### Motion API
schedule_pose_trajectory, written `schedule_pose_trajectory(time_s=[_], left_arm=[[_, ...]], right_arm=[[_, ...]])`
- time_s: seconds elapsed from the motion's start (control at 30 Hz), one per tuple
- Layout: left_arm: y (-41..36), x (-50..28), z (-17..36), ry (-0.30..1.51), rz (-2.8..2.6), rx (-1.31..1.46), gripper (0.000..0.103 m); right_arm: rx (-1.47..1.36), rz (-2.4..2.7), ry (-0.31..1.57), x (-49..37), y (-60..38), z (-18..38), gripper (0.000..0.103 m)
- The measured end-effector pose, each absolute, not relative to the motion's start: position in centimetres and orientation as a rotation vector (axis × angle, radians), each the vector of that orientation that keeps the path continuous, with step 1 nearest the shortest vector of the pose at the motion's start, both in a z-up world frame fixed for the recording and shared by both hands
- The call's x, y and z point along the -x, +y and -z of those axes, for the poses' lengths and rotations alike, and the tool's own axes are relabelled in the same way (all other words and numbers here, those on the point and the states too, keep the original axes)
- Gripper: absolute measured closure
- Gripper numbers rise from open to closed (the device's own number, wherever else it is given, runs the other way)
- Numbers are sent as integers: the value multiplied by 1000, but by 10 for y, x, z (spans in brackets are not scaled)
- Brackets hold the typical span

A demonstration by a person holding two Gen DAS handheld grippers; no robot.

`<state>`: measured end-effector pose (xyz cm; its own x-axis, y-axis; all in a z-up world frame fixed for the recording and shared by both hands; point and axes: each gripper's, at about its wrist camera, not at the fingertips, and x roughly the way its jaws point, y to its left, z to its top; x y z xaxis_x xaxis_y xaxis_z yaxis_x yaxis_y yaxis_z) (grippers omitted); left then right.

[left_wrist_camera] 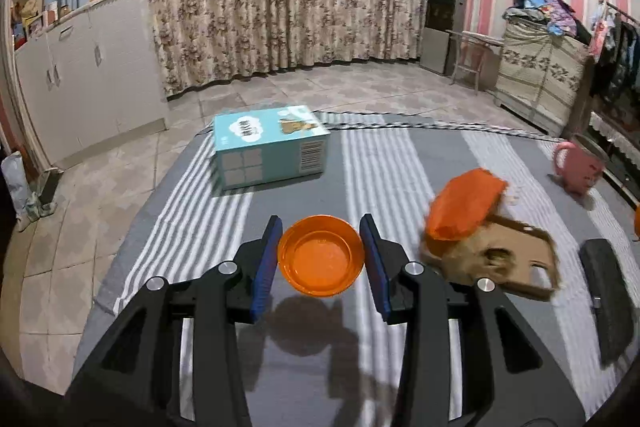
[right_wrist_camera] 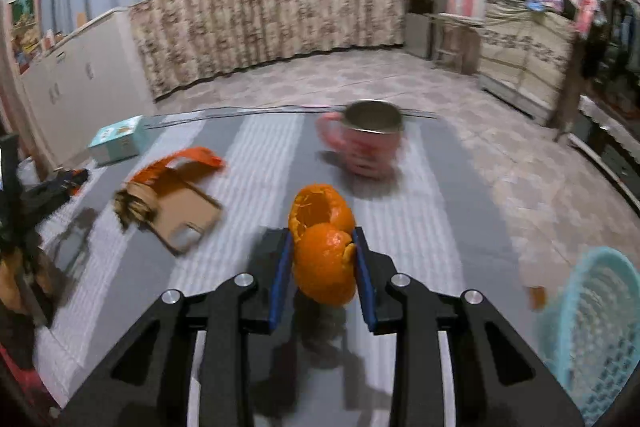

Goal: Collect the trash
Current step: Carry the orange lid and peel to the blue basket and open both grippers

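Note:
My left gripper (left_wrist_camera: 321, 253) is shut on a small orange plastic bowl (left_wrist_camera: 321, 261) and holds it above the striped cloth. My right gripper (right_wrist_camera: 323, 257) is shut on a piece of orange peel (right_wrist_camera: 323, 251) and holds it above the cloth. An orange wrapper (left_wrist_camera: 464, 205) lies on a torn piece of brown cardboard (left_wrist_camera: 512, 263) to the right of the left gripper; both also show in the right wrist view, the wrapper (right_wrist_camera: 180, 163) and the cardboard (right_wrist_camera: 180, 215), at the left.
A teal box (left_wrist_camera: 270, 147) stands at the far left of the grey striped cloth (left_wrist_camera: 384, 163). A pink mug (right_wrist_camera: 368, 143) stands at the far side. A light-blue mesh basket (right_wrist_camera: 596, 331) is at the near right. A black object (left_wrist_camera: 608, 303) lies at the right.

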<state>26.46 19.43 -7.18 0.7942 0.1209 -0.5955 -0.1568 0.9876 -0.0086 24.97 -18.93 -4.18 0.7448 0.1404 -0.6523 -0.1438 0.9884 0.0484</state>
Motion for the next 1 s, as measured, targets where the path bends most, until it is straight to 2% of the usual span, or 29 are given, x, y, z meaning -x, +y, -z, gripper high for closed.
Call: schedule_pose_trajectory(time_s=[0.3, 0.4, 0.47, 0.53, 0.8, 0.9, 0.93, 0.97, 1.0], left_arm=[[111, -244, 30, 588, -27, 22, 64], [71, -241, 21, 567, 20, -1, 64], [43, -240, 19, 568, 64, -12, 64], [11, -241, 20, 575, 108, -21, 64], [-95, -236, 32, 615, 269, -49, 64], [-128, -232, 34, 615, 324, -66, 64], [-142, -230, 33, 613, 347, -69, 64], [-150, -229, 32, 611, 362, -73, 64], [-159, -226, 32, 606, 376, -78, 64]], right_arm=[[-70, 75, 653, -189, -332, 34, 73], [-131, 154, 631, -176, -379, 36, 82], [-161, 189, 619, -171, -403, 37, 83], [-166, 198, 625, -172, -421, 41, 92], [-224, 239, 623, -171, -458, 54, 92], [-225, 264, 611, -162, -461, 55, 91], [-219, 278, 613, -161, -463, 56, 86], [-207, 293, 617, -160, -463, 56, 80], [-189, 313, 618, -159, -463, 56, 63]])
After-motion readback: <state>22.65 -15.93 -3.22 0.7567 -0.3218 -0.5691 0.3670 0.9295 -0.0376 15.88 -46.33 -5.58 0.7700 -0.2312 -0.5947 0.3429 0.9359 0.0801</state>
